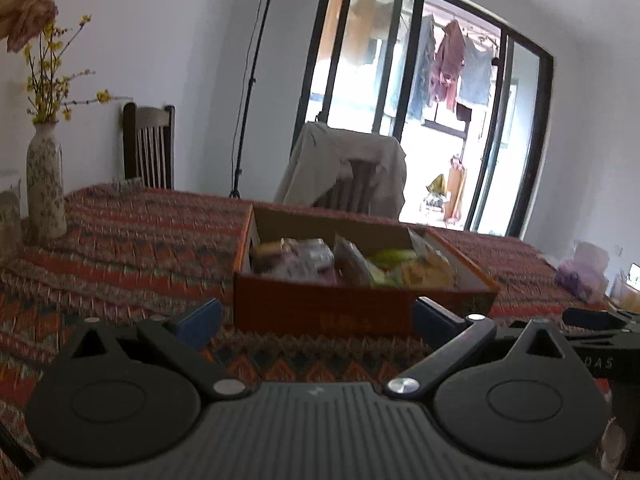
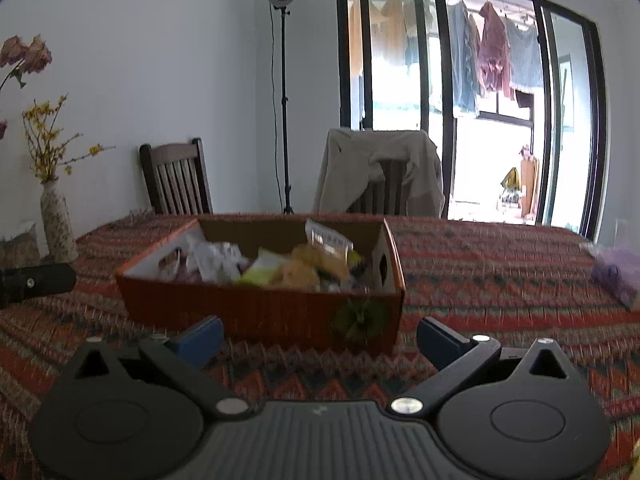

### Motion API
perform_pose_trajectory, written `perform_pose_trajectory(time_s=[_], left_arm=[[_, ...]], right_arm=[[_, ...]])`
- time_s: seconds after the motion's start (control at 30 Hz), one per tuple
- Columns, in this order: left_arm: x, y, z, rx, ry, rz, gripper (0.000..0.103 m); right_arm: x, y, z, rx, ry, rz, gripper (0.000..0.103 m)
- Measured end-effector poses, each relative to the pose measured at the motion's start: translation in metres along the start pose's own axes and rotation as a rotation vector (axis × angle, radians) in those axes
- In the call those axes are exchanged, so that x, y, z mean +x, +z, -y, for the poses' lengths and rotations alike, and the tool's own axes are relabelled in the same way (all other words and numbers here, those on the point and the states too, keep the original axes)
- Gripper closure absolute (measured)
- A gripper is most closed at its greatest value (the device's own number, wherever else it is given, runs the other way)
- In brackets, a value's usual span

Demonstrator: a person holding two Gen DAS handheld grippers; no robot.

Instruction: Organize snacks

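On the patterned red woven tablecloth, left to right: my left gripper and right gripper both hang released and empty, just near of the open orange cardboard box holding the loose snack packets. Judged best: approach from above and take one packet at a time. Motion blur hides packet labels; the purple bag far right is cut off.
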State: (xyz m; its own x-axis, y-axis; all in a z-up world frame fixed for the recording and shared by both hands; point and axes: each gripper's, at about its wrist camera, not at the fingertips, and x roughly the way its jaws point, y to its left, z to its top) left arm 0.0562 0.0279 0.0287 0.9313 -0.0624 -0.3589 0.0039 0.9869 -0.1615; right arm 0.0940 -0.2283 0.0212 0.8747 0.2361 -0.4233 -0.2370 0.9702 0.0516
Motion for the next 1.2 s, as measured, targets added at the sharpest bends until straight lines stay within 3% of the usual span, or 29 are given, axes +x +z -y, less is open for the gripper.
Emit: perform_pose_trajectory(time_s=[0.37, 1.2], left_arm=[[-0.011, -0.032, 0.005, 0.010, -0.004, -0.074, 0.000], [-0.021, -0.044, 0.016, 0.030, -0.023, -0.114, 0.000]], right_arm=[[-0.013, -0.026, 0.001, 0.036, 0.004, -0.052, 0.000], [-0.026, -0.040, 0.000, 0.054, 0.007, -0.077, 0.000]])
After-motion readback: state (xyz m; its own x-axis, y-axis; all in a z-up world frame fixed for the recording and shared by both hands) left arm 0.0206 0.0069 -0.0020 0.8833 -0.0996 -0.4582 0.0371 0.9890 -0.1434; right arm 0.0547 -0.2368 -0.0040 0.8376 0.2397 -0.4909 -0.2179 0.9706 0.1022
